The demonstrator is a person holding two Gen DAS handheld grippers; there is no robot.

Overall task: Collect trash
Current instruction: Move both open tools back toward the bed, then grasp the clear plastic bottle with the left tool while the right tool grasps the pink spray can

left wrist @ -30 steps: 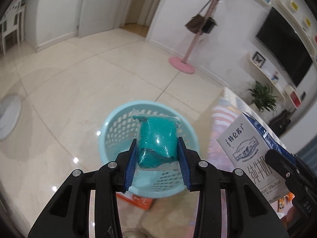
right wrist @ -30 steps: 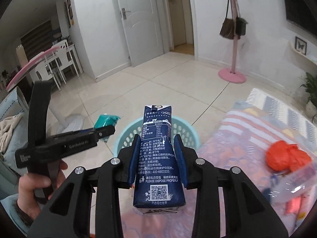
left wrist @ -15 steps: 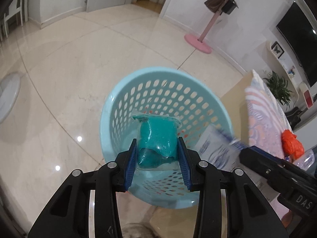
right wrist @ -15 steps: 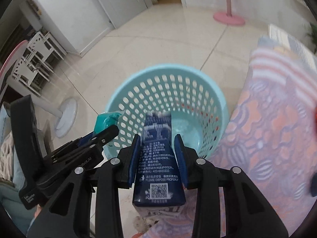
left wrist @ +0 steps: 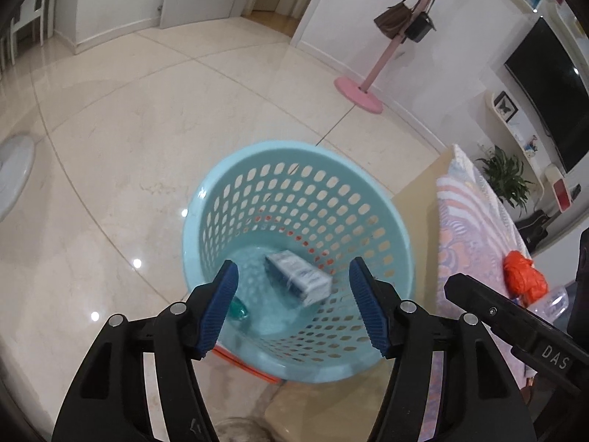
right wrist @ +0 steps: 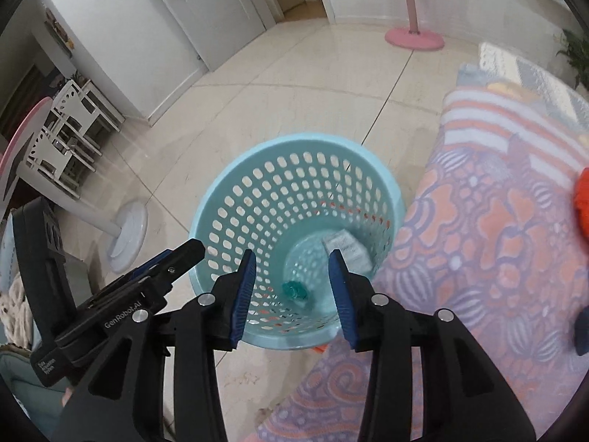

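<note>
1. The basket, a light blue plastic bin with perforated walls, stands upright on the floor at the centre of both views.
2. The milk carton, white and blue, lies tilted on the basket's bottom, blurred, right of centre.
3. The teal packet lies on the basket's bottom, left of the carton and apart from it.
</note>
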